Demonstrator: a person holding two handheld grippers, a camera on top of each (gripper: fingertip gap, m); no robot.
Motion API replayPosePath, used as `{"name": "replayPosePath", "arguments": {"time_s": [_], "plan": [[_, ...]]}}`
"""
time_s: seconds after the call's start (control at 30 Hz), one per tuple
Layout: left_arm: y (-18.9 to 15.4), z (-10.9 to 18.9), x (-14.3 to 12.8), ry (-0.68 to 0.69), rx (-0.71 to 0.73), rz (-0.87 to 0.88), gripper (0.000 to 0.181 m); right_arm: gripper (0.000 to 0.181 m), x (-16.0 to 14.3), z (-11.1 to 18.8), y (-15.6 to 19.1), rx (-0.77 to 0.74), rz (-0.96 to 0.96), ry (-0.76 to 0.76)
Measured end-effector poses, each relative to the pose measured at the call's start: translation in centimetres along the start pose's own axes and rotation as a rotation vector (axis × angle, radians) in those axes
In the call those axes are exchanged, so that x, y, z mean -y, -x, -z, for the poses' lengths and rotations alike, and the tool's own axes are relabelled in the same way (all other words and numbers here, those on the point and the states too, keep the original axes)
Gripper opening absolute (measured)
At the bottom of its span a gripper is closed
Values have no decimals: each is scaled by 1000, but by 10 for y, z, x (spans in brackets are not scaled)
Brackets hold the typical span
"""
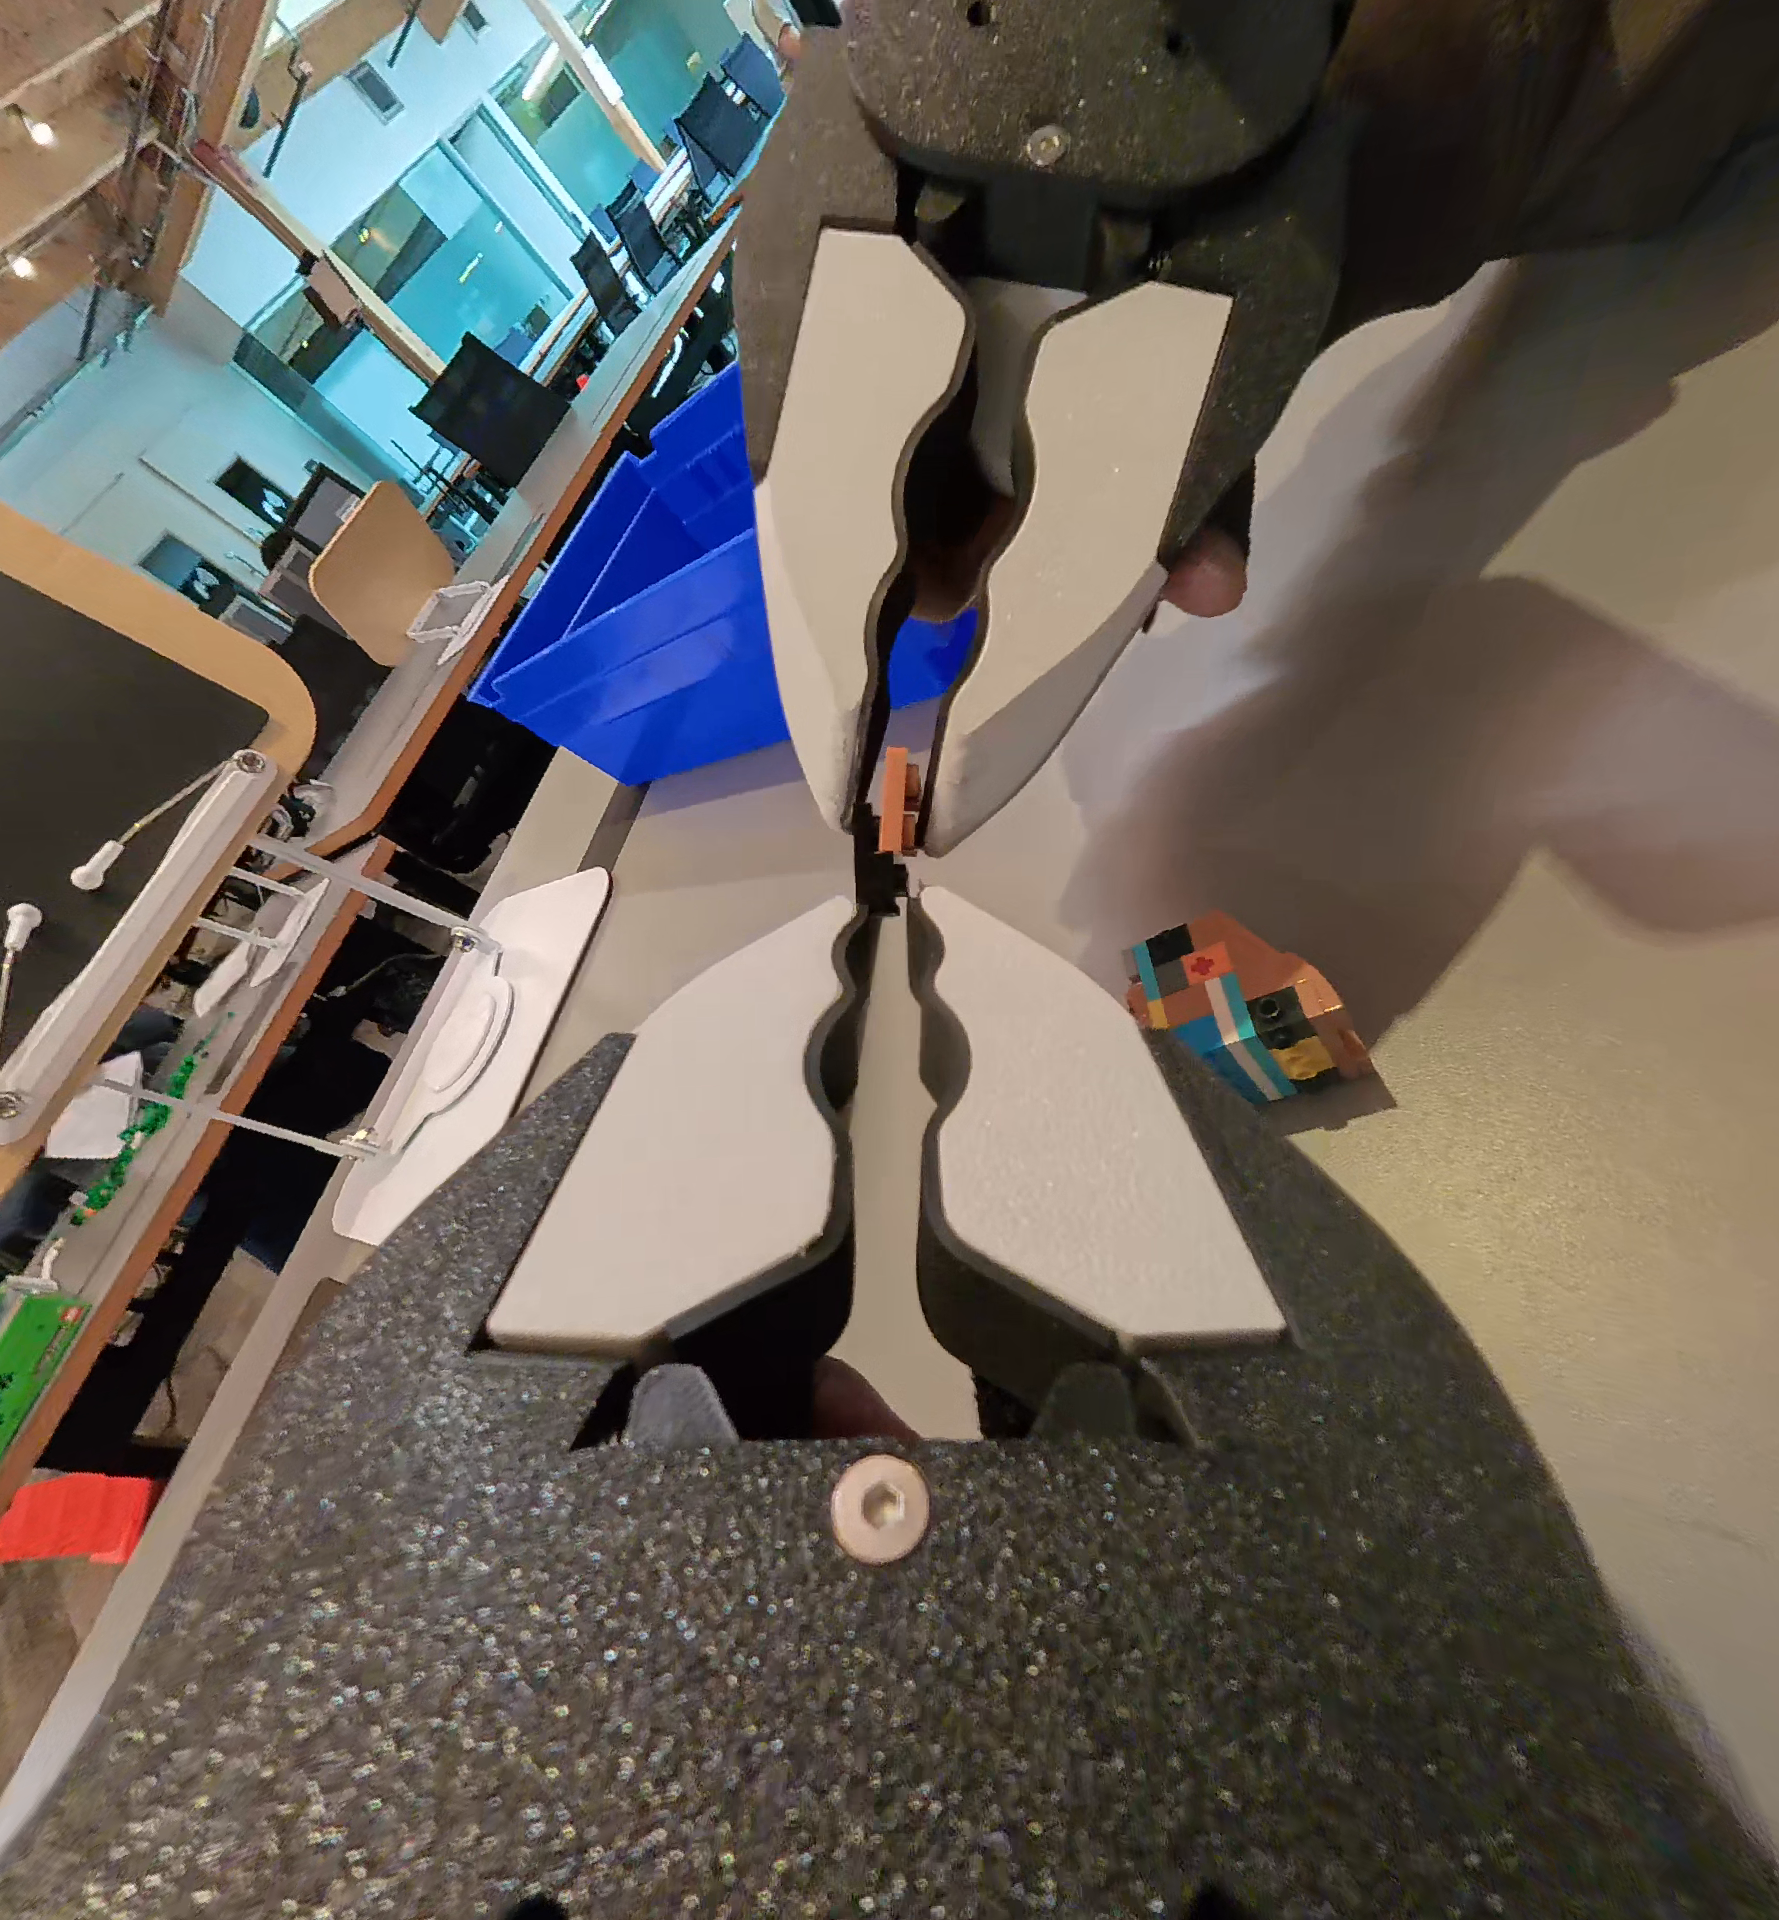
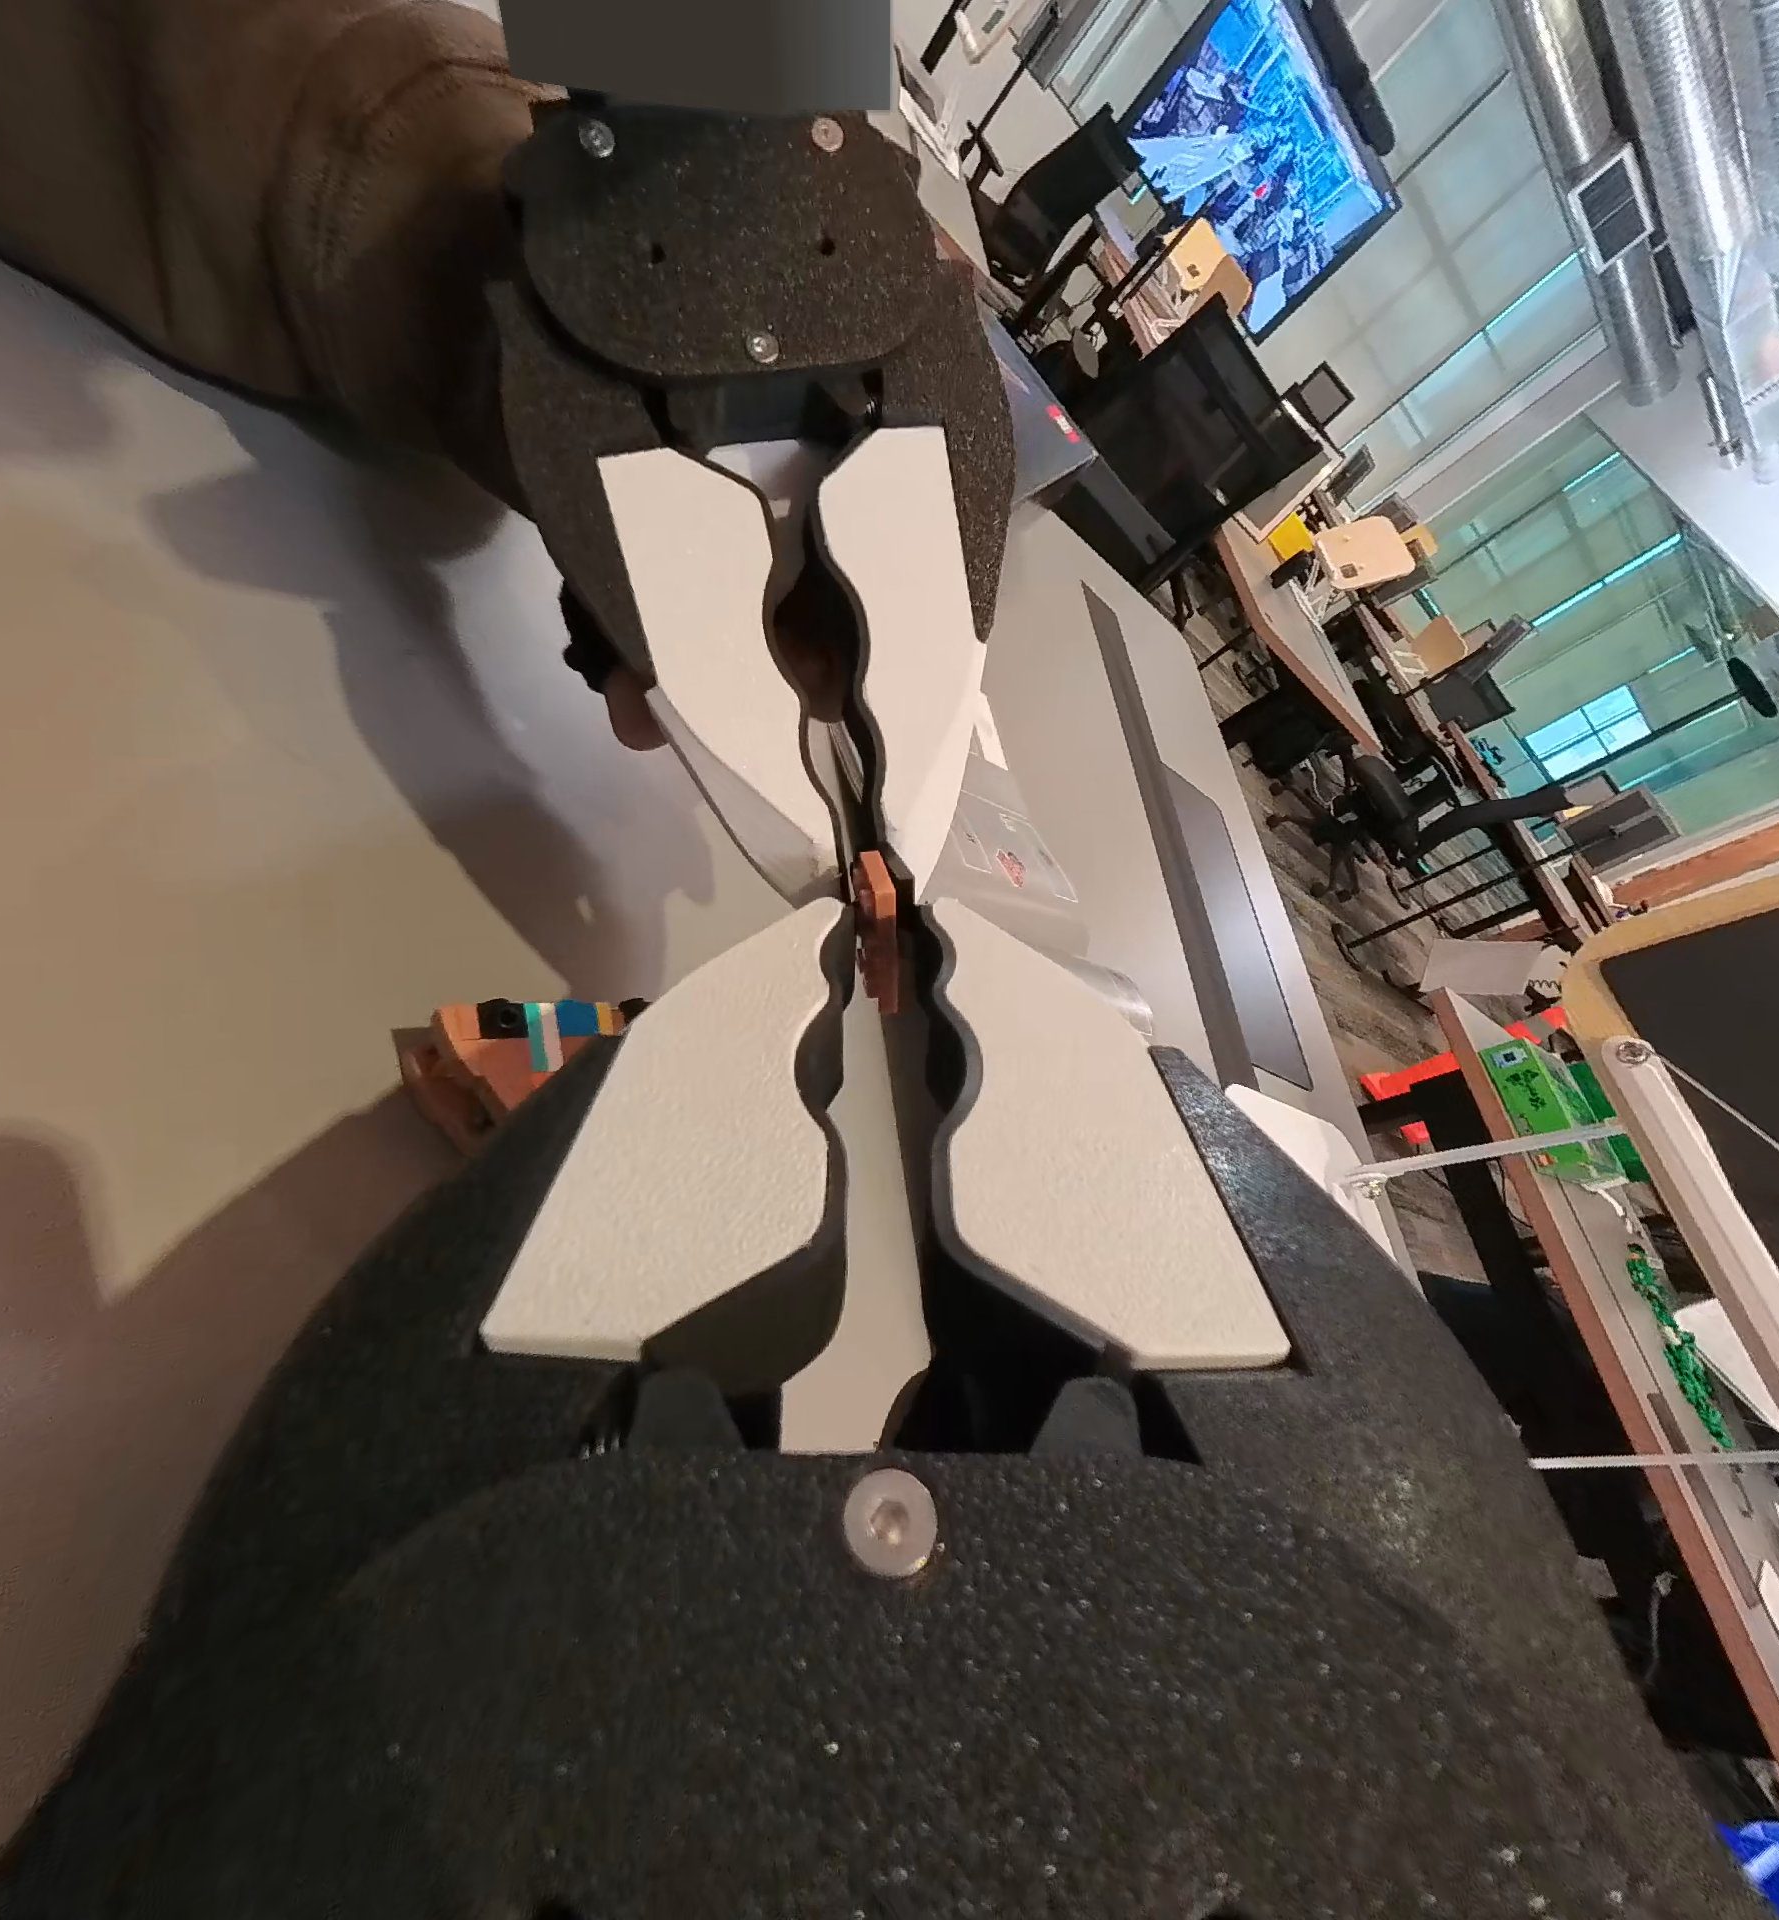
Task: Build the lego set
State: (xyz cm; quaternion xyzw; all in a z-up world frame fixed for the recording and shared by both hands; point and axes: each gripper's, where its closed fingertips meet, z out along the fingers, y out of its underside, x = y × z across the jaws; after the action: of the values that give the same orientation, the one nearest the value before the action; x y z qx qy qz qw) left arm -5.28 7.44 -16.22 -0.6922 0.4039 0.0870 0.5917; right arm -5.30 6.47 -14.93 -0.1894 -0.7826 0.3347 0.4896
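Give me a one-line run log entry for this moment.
left gripper: shut on black piece | right gripper: shut on brown piece | tips meeting above table | partial build: on table, untouched

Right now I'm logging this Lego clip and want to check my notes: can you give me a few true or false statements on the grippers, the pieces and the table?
1. The two grippers meet tip to tip. True: the left gripper faces the right gripper.
2. The right gripper is empty. False: it is shut on a small brown piece.
3. The left gripper pinches a small black piece. True.
4. The partly built model is held in the air. False: it lies on the grey table, beside the grippers.
5. The blue bins sit at the table's far edge. True.
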Motion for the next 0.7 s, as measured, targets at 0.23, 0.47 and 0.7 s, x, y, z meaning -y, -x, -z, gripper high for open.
{"name": "replayPosePath", "arguments": {"time_s": [0.23, 0.47, 0.7], "plan": [[0, 3, 5, -44, 27, -88, 7, 10, 6, 2, 1, -12, 58, -4], [-1, 0, 5, -44, 92, -211, 15, 10, 5, 4, 0, -43, 113, 36], [2, 0, 7, -58, 147, -275, 14, 10, 7, 5, 1, -51, 111, 29]]}}
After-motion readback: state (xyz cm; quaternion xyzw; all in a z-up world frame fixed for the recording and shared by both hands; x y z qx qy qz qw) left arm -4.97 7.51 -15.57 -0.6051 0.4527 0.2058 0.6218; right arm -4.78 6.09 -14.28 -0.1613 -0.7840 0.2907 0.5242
